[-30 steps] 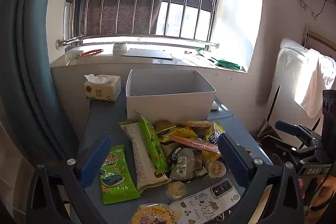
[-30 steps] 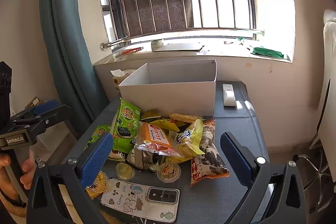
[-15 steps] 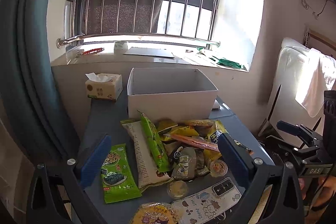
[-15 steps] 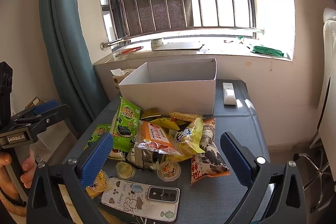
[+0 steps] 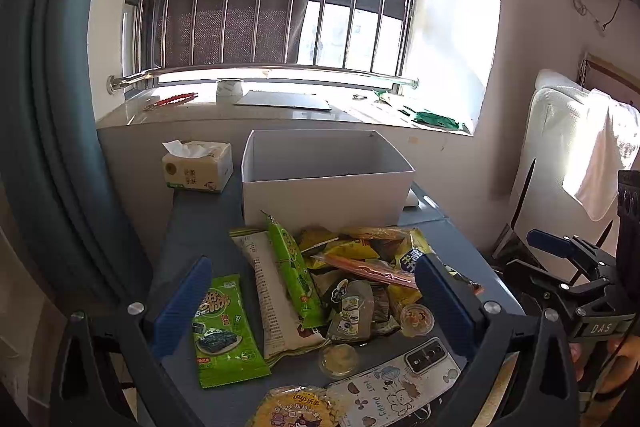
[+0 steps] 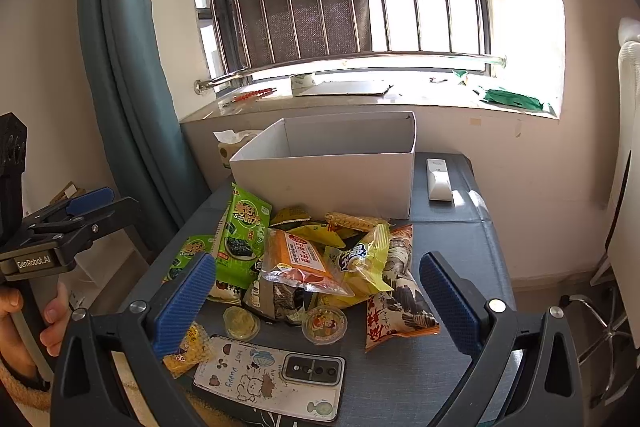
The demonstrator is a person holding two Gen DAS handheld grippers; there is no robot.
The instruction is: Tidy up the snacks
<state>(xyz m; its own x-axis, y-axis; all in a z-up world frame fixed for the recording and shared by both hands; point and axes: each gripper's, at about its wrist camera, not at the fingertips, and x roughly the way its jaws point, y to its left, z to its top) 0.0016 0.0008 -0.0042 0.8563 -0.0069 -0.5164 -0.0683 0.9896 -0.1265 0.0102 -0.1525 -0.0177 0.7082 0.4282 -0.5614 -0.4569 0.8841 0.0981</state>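
Observation:
A pile of snack packets [image 5: 344, 275] lies on the dark grey table [image 5: 200, 227] in front of an open white box [image 5: 324, 187]. A green seaweed packet [image 5: 224, 331] lies apart at the left. In the right wrist view the pile [image 6: 320, 259] has an orange packet [image 6: 298, 255] on top and a red-orange bag [image 6: 396, 299] at the right, with the white box [image 6: 328, 175] behind. My left gripper [image 5: 316, 307] and right gripper [image 6: 316, 303] are both open and empty, held above the pile's near side.
A phone in a cartoon case [image 6: 272, 379] lies at the table's front edge. Small jelly cups [image 6: 324, 323] sit beside it. A tissue box [image 5: 198, 167] stands left of the white box. A white remote [image 6: 438, 179] lies to its right. A windowsill runs behind.
Both views have shifted only very slightly. Nothing on the table has moved and both grippers remain open.

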